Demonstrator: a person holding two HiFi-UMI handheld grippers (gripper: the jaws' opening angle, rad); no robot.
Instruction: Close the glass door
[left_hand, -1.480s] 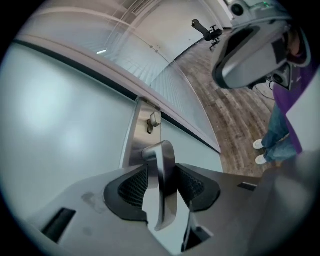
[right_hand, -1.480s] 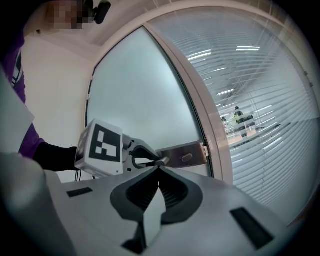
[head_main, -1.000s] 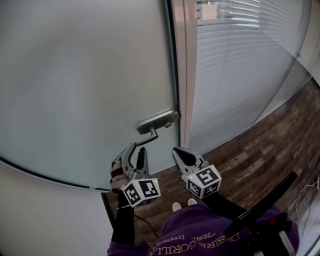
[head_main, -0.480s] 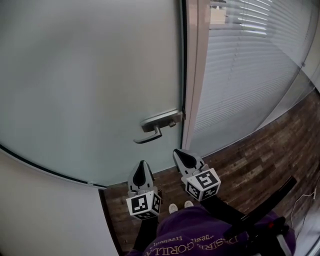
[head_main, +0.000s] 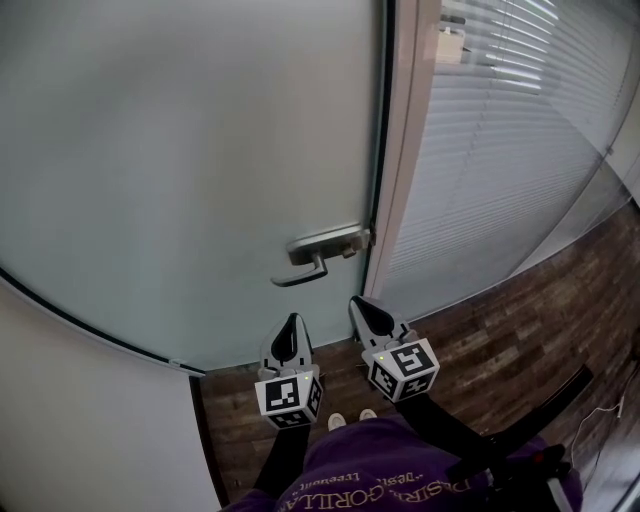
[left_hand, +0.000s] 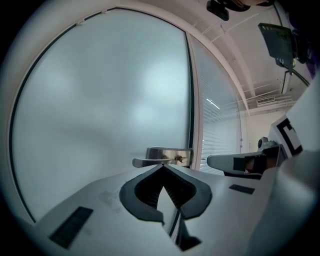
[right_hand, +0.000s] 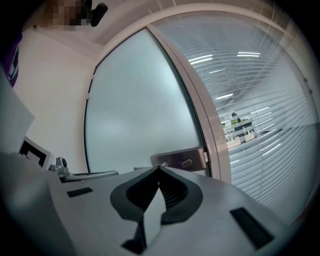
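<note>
door (head_main: 200, 150) looks latched; left gripper (head_main: 291, 325) and right gripper (head_main: 360, 307) (jaws together, empty) should withdraw without nudging the handle (head_main: 312, 265).

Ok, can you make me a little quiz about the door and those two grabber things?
1. True or false: the left gripper is holding the door handle.
2. What is just right of the glass door and its frame? A) window blinds B) a bookshelf C) a sink
3. Fill in: the right gripper's jaws are ____ (together or apart).

Key: 1 false, it sits below the handle, shut and empty. 2 A. 3 together.
</note>
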